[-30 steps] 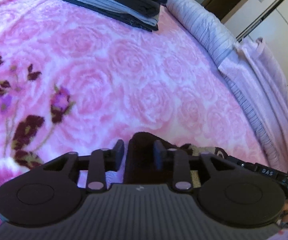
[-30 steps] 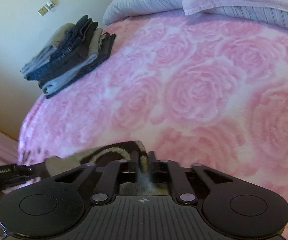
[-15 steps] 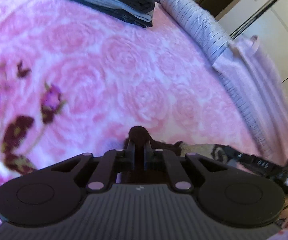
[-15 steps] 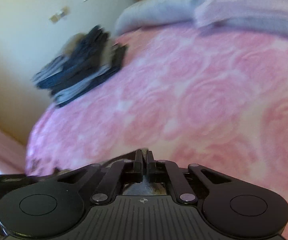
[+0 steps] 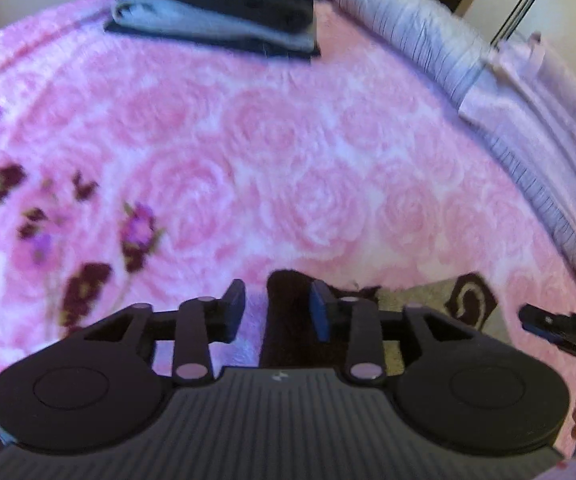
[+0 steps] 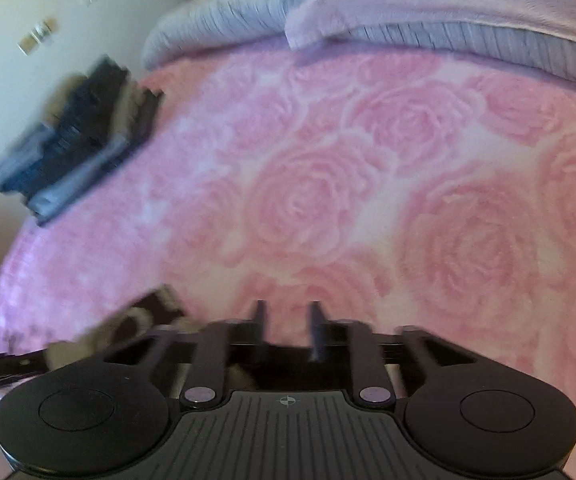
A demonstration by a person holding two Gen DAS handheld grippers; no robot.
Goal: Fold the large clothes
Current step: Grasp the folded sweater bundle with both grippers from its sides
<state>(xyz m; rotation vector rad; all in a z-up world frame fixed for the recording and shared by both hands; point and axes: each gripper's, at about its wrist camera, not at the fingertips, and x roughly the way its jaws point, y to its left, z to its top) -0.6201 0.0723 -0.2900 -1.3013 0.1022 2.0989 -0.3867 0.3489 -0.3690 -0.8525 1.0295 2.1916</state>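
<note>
My left claw (image 5: 276, 312) had just been opening; dark brown and beige patterned garment (image 5: 288, 312) lay loose between jaws, against right finger. My right claw (image 6: 286, 330) just opened too, nothing between; garment at its lower left. Likely release to regrip for next fold.

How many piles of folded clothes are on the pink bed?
1. The pile of folded clothes sits at the far edge of the pink blanket, beside the striped pillow. A brown patterned garment lies loose, near the cameras; more may be out of view.
</note>
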